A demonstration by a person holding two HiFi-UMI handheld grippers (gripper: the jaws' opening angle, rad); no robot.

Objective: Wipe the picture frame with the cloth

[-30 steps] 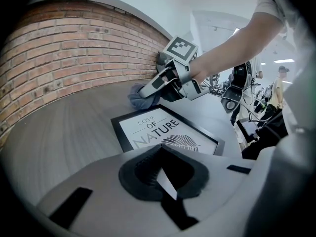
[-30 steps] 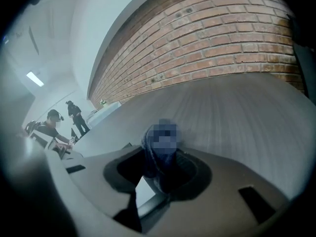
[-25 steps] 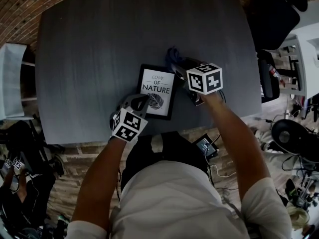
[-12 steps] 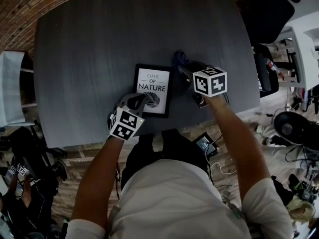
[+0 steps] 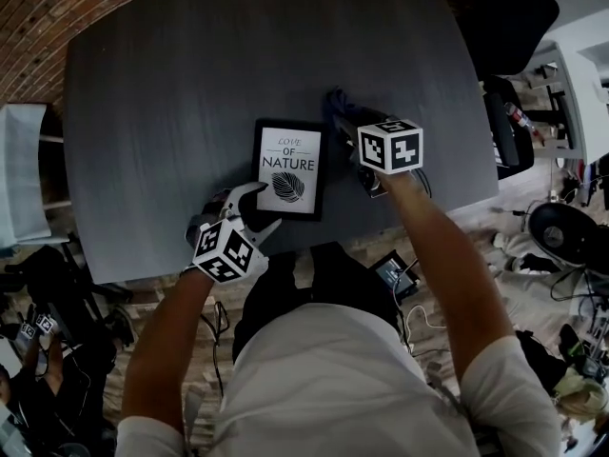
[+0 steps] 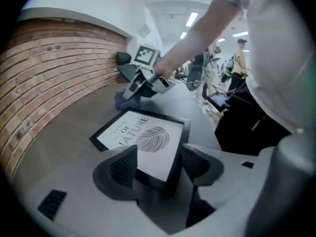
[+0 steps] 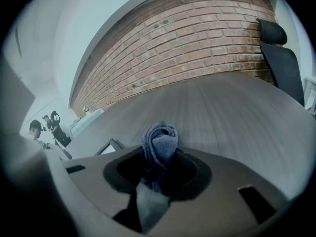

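The black picture frame (image 5: 288,169) with a white "NATURE" print lies flat on the dark grey table (image 5: 190,84). My left gripper (image 5: 257,209) sits at the frame's near left corner. Its jaws have just been opening and now stand open. In the left gripper view the frame's (image 6: 140,139) near edge lies between the fingers (image 6: 123,169), and the pads do not press on it. My right gripper (image 5: 354,127) hovers by the frame's far right corner, shut on a bunched blue cloth (image 5: 335,105). In the right gripper view the cloth (image 7: 159,142) sticks out between the jaws.
The table's near edge (image 5: 285,248) runs just below the left gripper. A black office chair (image 5: 514,27) stands at the far right, a white unit (image 5: 19,160) at the left. Cables and gear litter the floor at right. People stand in the distance (image 7: 37,127).
My left gripper has let go of the frame's near left corner, opened and drawn back toward the table's near edge. The right gripper with the cloth has barely shifted.
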